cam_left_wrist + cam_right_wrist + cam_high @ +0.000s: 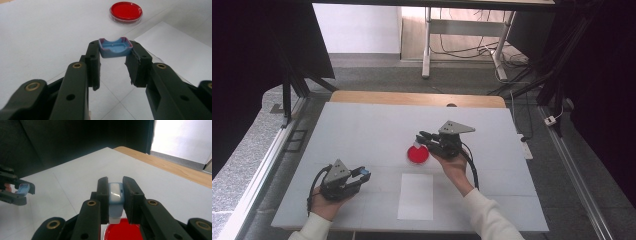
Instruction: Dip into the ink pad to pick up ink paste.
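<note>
Left gripper: low at the near left of the desk, held in the person's left hand; its jaws pinch a small blue cap by its two side walls.
Blue cap: in the left gripper view it is an open, shallow shell with a curved cut in its far rim and pinkish edges — hollow side up, clear of the desk surface. In the high view it is only a blue speck at the jaw tips.
Right gripper: near the middle of the desk, in the right hand, jaws pointing to the left of the high view; they are closed tight on a pale blue holder.
Pale blue holder: the right gripper view shows it upright between the jaws, a glossy whitish face on top, its lower end just above the red dish. The high view shows just a small white bit at the dish's far edge.
Red dish: a round, clear-rimmed dish with red filling, lying flat on the desk just below the right gripper's tips; the left gripper view shows it whole, beyond the cap.
White sheet: flat on the desk, near of the dish, between the two hands.
Across views: the right gripper view also catches the left gripper with its cap, far off at the left edge.
</note>
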Demonstrator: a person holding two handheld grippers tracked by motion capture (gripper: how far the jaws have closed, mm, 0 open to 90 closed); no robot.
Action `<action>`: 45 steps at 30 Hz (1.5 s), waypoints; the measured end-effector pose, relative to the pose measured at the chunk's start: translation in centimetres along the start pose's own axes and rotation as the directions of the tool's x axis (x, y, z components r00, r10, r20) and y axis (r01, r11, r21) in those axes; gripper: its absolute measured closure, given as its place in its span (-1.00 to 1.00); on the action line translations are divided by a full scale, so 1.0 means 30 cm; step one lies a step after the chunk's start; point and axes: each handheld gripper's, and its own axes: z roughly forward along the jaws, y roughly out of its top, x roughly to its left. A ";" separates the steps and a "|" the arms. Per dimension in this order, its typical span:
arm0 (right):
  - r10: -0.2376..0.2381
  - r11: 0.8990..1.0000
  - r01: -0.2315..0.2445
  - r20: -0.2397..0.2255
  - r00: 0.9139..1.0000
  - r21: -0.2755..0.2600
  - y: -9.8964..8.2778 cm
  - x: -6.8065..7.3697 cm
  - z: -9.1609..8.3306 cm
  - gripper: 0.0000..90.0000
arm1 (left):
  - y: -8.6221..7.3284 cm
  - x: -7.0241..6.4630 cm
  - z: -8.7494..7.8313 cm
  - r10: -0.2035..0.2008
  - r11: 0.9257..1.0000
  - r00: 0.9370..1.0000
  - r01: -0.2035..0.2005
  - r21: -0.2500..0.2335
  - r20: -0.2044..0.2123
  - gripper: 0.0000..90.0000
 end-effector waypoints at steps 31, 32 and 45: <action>-0.035 0.990 0.027 0.057 0.998 0.138 -0.051 -0.035 0.087 0.68 | -0.001 0.000 0.003 0.002 1.000 1.000 -0.002 0.000 0.008 0.43; -0.033 0.990 0.024 0.058 0.998 0.138 -0.053 -0.036 0.089 0.68 | -0.001 0.001 0.003 0.002 1.000 1.000 -0.002 0.000 0.009 0.43; -0.045 0.977 0.029 0.069 0.997 0.209 -0.088 -0.048 0.119 0.68 | -0.002 0.000 0.004 0.002 1.000 1.000 -0.002 0.004 0.014 0.43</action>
